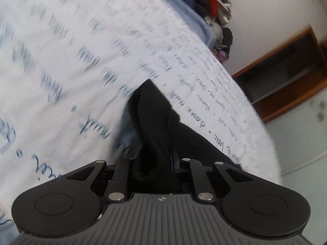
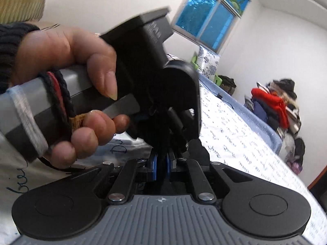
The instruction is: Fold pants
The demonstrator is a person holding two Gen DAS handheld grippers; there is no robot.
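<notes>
Pants [image 1: 155,126], black and bunched, run up the middle of the left wrist view from the bottom to a pointed tip near the center, with the long way going straight up the frame. The left hand-held gripper [image 1: 152,163] is closed tight on them. They lie over a bed [image 1: 61,61] with a white sheet full of blue writing (blurry on the left side). In the right wrist view, the right hand-held gripper [image 2: 161,163] is closed on black cloth between its blue pads [image 2: 154,166]. A hand [image 2: 67,77] holding the other tool fills the upper left and blocks the view. A pile of clothes [image 2: 276,106] sits at the right, and a window [image 2: 212,14] is at the top.
</notes>
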